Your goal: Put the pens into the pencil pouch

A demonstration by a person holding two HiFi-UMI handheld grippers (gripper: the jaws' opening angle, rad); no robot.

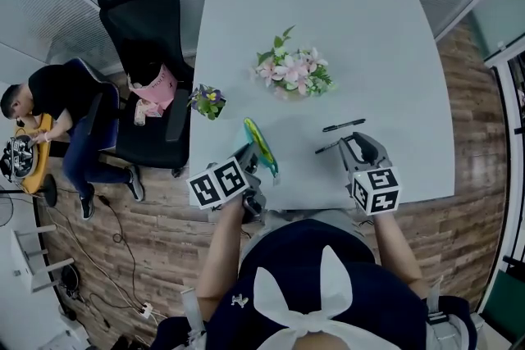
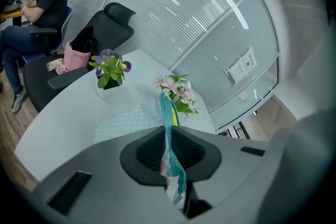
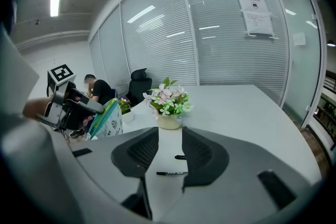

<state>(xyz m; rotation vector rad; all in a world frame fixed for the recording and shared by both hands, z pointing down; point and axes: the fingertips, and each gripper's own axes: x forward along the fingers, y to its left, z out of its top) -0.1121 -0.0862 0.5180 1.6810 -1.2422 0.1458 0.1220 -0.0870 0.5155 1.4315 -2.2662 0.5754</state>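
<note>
My left gripper (image 1: 248, 156) is shut on the lower edge of a teal pencil pouch (image 1: 261, 145), which stands up on edge above the white table (image 1: 385, 45). In the left gripper view the pouch (image 2: 167, 118) rises from between the pads, zipper side up. My right gripper (image 1: 355, 145) is open, low over the table, with nothing in it. Two black pens lie ahead of it: the near pen (image 1: 326, 147) (image 3: 170, 172) shows between the open jaws on the table, and the far pen (image 1: 343, 125) (image 3: 180, 157) lies just beyond. The pouch (image 3: 107, 119) and left gripper (image 3: 73, 105) sit to the right gripper's left.
A vase of pink flowers (image 1: 291, 74) stands mid-table and a small purple-flower pot (image 1: 207, 101) sits at the left edge. A black office chair (image 1: 148, 29) with a pink bag (image 1: 156, 90) stands beside the table. A seated person (image 1: 57, 94) is at far left.
</note>
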